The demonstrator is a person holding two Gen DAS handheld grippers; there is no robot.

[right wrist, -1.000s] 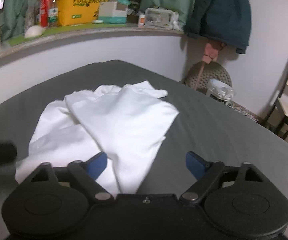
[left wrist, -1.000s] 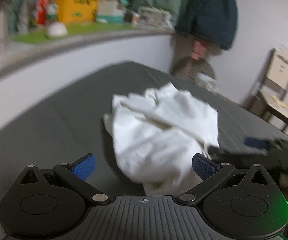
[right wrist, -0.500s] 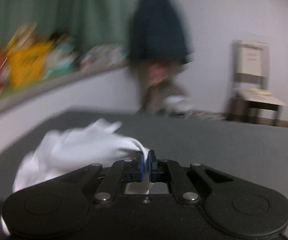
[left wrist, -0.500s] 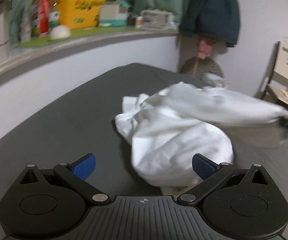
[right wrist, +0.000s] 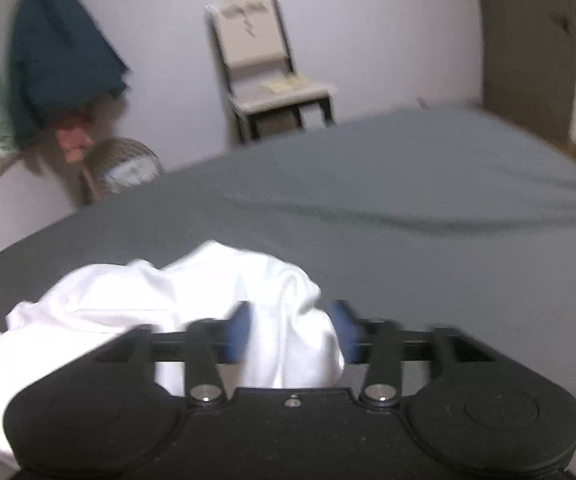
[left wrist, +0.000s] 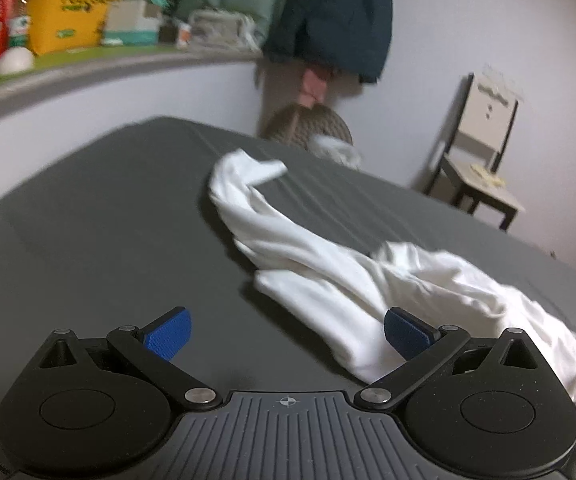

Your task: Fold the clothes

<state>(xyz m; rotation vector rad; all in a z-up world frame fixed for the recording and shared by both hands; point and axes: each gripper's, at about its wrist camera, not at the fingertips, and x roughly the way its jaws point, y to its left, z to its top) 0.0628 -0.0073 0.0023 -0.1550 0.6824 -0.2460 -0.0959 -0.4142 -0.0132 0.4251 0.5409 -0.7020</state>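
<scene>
A white garment point(left wrist: 312, 264) lies in a long crumpled band across the grey bed point(left wrist: 88, 240), from the far middle to the near right. My left gripper point(left wrist: 288, 334) is open just above the bed. Its right blue pad point(left wrist: 408, 334) rests at the garment's near edge, and the left pad is over bare sheet. In the blurred right wrist view, my right gripper point(right wrist: 292, 330) has its fingers parted, with a bunched end of the garment point(right wrist: 168, 300) lying between them on the bed point(right wrist: 408, 220).
A chair point(left wrist: 484, 152) point(right wrist: 264, 64) stands by the far wall. A dark jacket point(left wrist: 336, 12) point(right wrist: 56, 48) hangs above a round fan point(left wrist: 308, 128) point(right wrist: 128, 164). A cluttered shelf point(left wrist: 72, 12) runs along the wall to the left of the bed.
My right gripper shut on the garment's edge, dragged it to the right so the heap stretched into a band, and has now parted its fingers. My left gripper stayed open.
</scene>
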